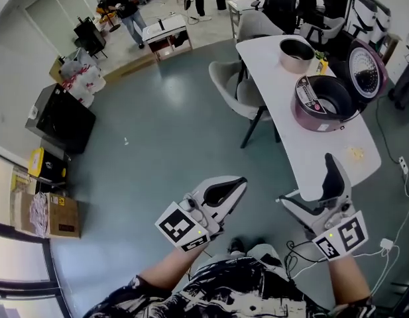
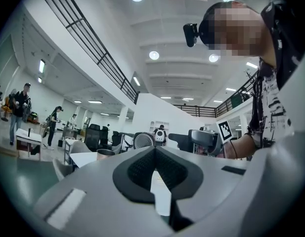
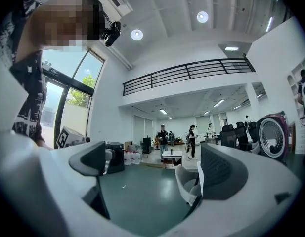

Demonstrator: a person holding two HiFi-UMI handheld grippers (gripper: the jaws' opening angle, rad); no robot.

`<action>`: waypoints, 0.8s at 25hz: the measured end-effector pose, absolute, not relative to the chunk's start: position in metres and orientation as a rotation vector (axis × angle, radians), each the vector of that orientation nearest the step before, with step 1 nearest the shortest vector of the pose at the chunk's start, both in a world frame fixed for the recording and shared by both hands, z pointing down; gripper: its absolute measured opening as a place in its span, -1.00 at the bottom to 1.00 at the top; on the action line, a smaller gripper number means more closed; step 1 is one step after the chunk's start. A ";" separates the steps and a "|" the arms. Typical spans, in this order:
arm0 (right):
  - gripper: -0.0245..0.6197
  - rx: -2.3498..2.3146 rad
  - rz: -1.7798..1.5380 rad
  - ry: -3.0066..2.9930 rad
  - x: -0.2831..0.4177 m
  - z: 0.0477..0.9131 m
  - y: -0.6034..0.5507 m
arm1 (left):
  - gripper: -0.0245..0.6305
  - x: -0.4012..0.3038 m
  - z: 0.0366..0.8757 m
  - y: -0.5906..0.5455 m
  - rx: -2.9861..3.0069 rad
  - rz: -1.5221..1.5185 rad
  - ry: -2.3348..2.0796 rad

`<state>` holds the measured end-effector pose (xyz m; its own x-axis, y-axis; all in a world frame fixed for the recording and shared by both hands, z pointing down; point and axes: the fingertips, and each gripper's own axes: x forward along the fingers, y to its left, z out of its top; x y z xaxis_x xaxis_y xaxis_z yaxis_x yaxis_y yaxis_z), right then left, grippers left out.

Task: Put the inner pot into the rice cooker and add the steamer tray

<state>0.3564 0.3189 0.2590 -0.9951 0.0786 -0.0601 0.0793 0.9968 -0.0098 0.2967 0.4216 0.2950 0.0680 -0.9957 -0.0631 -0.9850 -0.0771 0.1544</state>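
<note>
Head view: right claw (image 1: pixel 305 179) forward, agape

Held side by side before the body: the left gripper (image 1: pixel 238 183) has jaws pressed together, the right gripper (image 1: pixel 305 179) jaws wide apart, both empty.

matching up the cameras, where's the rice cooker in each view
head view: the rice cooker is at the upper right, open, on the white table.
left gripper view: small, at centre in the distance.
right gripper view: at the far right edge.
shared landmark: the small white desk in the background.
</note>
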 end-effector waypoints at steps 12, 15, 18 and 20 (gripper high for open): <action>0.79 0.139 -0.007 3.067 0.206 0.285 0.222 | -0.91 0.157 0.308 0.313 2.299 -0.185 -2.045; 0.79 0.110 0.007 3.049 0.166 0.282 0.178 | -0.91 0.116 0.307 0.266 2.327 -0.143 -2.011; 0.79 0.080 -0.010 3.052 0.136 0.282 0.138 | -0.91 0.081 0.306 0.221 2.353 -0.120 -1.970; 0.79 0.050 -0.010 3.056 0.122 0.283 0.114 | -0.91 0.062 0.305 0.191 2.372 -0.125 -1.947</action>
